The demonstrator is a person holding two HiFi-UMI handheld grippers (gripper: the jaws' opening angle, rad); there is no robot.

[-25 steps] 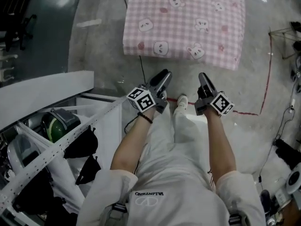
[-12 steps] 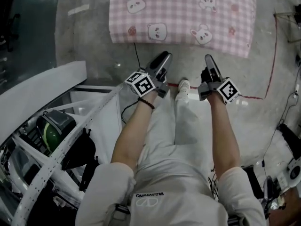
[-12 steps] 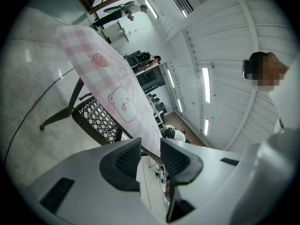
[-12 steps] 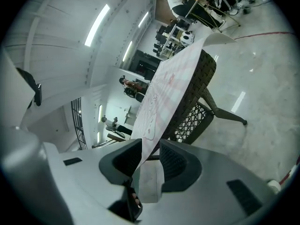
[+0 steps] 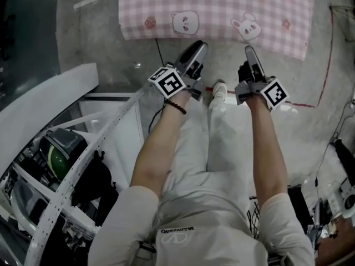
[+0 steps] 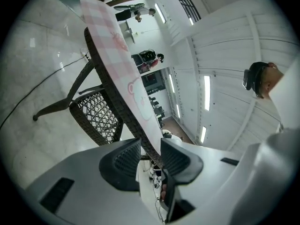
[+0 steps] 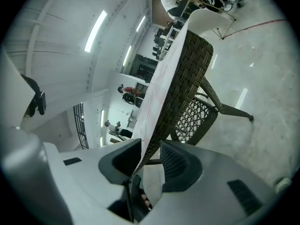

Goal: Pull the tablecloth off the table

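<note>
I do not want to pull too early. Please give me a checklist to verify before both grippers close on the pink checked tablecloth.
1. Left gripper jaws apart: ok.
2. Right gripper jaws apart: ok.
3. Hem of the pink checked tablecloth with animal faces lined up with both gaps: ok.
4. Hem deep enough between the jaws: cannot tell.
5. Nothing standing on the cloth: none in view, far part unseen: cannot tell.
6. Thin black cable clear of the white shoe: cannot tell.
</note>
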